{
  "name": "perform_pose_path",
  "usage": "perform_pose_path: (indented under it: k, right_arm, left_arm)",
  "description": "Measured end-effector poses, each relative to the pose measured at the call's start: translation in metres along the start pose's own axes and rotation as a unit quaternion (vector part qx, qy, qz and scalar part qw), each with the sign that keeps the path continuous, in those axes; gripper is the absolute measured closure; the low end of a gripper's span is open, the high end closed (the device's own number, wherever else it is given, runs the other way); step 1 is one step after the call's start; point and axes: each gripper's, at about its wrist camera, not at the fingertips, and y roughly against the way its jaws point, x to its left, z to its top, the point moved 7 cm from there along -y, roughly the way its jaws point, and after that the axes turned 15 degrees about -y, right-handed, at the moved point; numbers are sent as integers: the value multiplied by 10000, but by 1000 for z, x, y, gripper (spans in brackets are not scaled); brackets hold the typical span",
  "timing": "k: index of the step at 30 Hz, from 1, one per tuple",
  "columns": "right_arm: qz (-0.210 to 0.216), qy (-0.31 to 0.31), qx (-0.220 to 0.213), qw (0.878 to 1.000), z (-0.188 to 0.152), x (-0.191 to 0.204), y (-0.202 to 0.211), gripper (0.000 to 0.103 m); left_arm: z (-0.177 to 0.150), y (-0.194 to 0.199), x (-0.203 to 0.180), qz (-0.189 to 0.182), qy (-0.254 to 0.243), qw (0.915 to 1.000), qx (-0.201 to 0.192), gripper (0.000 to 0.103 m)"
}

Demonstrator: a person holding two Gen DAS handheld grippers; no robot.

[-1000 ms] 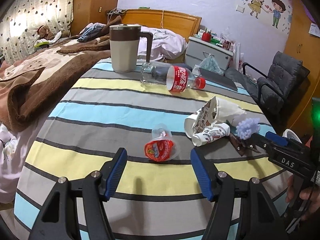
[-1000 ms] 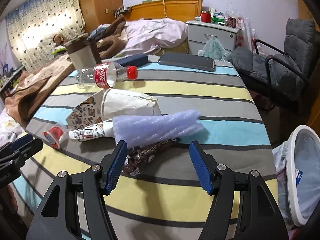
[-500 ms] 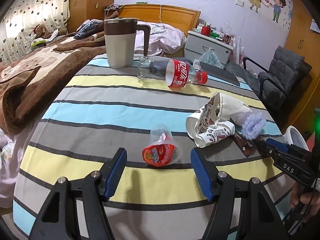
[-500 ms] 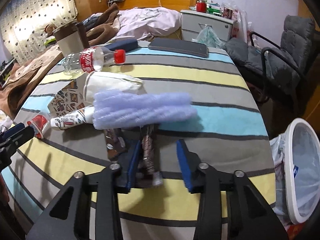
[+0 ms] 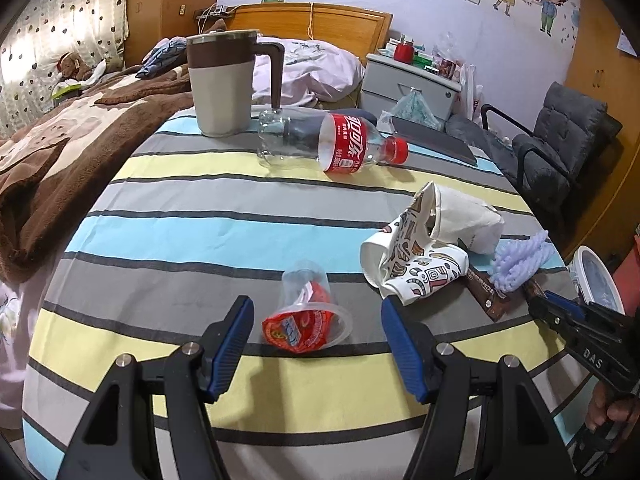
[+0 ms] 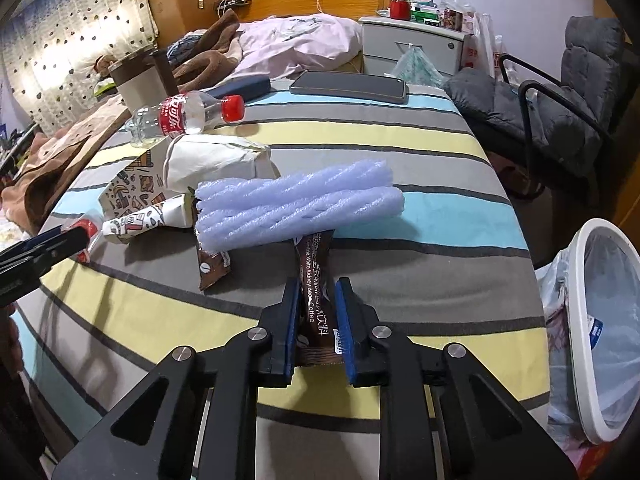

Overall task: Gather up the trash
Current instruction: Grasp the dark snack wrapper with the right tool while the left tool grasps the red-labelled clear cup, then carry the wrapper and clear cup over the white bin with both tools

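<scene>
Brown coffee sachet now clamped by right gripper.

Trash scattered on the striped surface

A brown coffee wrapper sits pinched upright; lavender foam roll lies across it — beside a crumpled paper bag, a tipped jelly cup and a capped bottle on its side.

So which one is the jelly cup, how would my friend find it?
Start at the striped table, at its near edge, right between the left gripper and its open jaws. The jelly cup lies tipped over: small, clear plastic, with a red peeled lid.
</scene>
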Motion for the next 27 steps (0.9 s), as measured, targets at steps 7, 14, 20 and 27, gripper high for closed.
perform_pose_path:
  k: [7,14,20,27]
  right_arm:
    - [-20,163,101,9998,-6,2,8,83]
    - [-73,225,5,9997,-4,-3,15,87]
    - [-46,137,-39,9999,-5,-8,17,87]
    - [123,17,-34,9999,-10,-14,24,88]
  left_arm:
    - [0,-7,0,14,53,10000,20,41]
    - [0,-8,-4,43,-19,10000,63,56]
    - [-1,3,-9,48,-29,10000,-73,56]
    - [-1,19,-21,-27,-55,9997,-229,56]
